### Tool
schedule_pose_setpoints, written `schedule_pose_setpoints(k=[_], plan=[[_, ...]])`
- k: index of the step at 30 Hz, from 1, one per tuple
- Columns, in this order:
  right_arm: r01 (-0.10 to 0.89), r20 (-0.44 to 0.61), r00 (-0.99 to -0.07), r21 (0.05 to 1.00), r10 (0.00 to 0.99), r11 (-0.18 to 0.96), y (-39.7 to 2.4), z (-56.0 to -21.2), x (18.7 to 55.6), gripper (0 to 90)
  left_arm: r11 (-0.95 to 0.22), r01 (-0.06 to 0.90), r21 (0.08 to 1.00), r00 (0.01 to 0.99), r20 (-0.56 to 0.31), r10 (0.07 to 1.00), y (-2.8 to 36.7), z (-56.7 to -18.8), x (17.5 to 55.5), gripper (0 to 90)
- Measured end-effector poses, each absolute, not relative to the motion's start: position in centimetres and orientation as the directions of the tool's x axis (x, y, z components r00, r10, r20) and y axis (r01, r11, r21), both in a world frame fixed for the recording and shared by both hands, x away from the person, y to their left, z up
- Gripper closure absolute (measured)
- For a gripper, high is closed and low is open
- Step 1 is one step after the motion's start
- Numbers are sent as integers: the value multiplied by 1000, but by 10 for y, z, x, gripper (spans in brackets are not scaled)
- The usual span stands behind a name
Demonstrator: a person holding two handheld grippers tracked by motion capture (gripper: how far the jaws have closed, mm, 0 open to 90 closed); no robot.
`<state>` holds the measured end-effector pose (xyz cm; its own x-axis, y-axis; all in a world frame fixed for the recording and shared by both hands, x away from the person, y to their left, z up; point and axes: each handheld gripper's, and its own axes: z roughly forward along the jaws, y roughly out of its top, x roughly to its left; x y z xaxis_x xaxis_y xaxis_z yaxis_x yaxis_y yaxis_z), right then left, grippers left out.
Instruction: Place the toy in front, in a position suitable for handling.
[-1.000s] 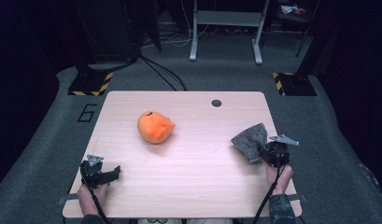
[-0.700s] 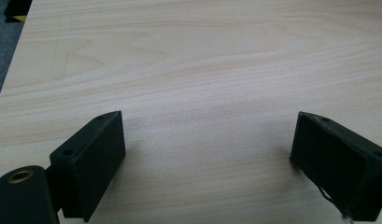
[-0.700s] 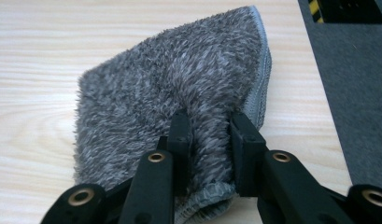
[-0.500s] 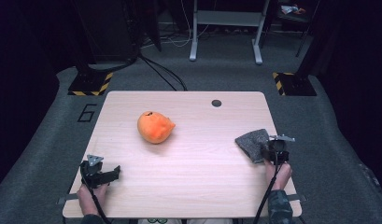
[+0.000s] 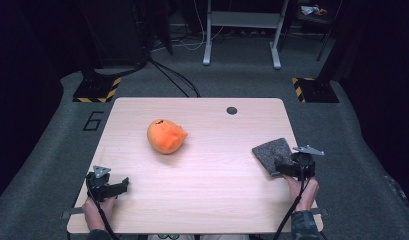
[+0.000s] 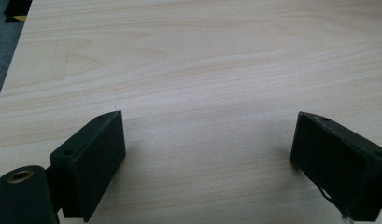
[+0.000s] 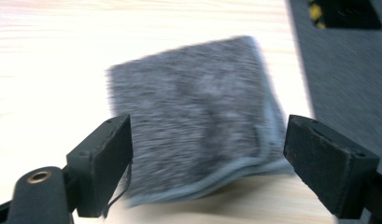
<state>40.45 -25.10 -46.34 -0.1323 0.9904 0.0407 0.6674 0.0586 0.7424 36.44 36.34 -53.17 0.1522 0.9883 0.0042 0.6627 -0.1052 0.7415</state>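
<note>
Starting at the left of the high view, the left gripper [image 5: 123, 185] was seen resting low on the pale wooden surface [image 5: 212, 195], held by a hand [image 5: 98, 210] near the near-left corner. Its jaws were spread wide in the left gripper view, with nothing but bare wood grain between them [image 6: 207, 154]. Further along, an orange plush toy [image 5: 165, 135] was found lying on the surface, well apart from both grippers (a small dark hole [image 5: 232, 110] in the surface was noted beyond it). At the right edge, a grey folded cloth [image 5: 272, 155] was laid flat on the surface, just in front of the right gripper [image 5: 281, 168], which was held by the other hand [image 5: 304, 192]. The right gripper's jaws had just been opening and were spread apart; in the right gripper view the cloth [image 7: 193, 121] was seen lying between and beyond them, blurred, and no pad was pressed on it. The near edge of the cloth was seen slightly lifted off the wood.
</note>
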Motion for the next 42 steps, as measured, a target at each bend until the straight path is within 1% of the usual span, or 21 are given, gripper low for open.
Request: schedule_pose_setpoints(k=[5, 6, 11, 16, 17, 19, 22, 25, 27, 30, 34, 36, 39, 42], plan=[[656, 21, -273, 736, 962, 170, -218, -467, 394, 82, -106, 663, 741, 152, 4, 988, 363, -532, 364, 96], [656, 19, -289, 732, 957, 184, -211, -468, 393, 72, -105, 663, 742, 153, 4, 988, 363, -532, 364, 95], [606, -10, -403, 746, 915, 275, -174, -485, 390, 63, -106, 662, 742, 153, 5, 988, 363, -532, 364, 97], [608, 24, -460, 737, 887, 296, -151, -508, 394, 48, -107, 663, 741, 154, 5, 988, 363, -532, 364, 97], [597, 5, -472, 738, 882, 315, -146, -514, 395, 51, -107, 663, 741, 154, 5, 988, 363, -532, 364, 97], [593, 0, -478, 737, 879, 323, -145, -518, 396, 50, -105, 663, 741, 154, 3, 988, 364, -532, 364, 96], [612, 26, -478, 726, 878, 312, -145, -525, 402, 46, -106, 665, 739, 154, 3, 988, 364, -531, 364, 96], [599, -5, -480, 729, 877, 332, -143, -526, 404, 53, -105, 665, 740, 154, 2, 988, 364, -531, 365, 96], [611, -3, -482, 716, 876, 338, -141, -527, 404, 58, -105, 665, 740, 154, 2, 988, 364, -531, 365, 96], [593, -20, -495, 723, 869, 354, -140, -528, 403, 63, -105, 667, 738, 152, 2, 988, 364, -531, 365, 96], [598, -6, -489, 726, 872, 340, -142, -529, 403, 63, -104, 665, 739, 147, 7, 989, 363, -531, 367, 95], [597, -8, -497, 723, 868, 348, -143, -529, 403, 63, -95, 683, 724, 140, -2, 990, 362, -528, 369, 101], [597, -8, -495, 723, 869, 347, -143, -529, 403, 59, -49, 658, 752, 146, -63, 987, 359, -518, 376, 96], [598, -8, -495, 722, 869, 347, -143, -529, 403, 58, -62, 637, 769, 185, -74, 980, 351, -501, 388, 97]])
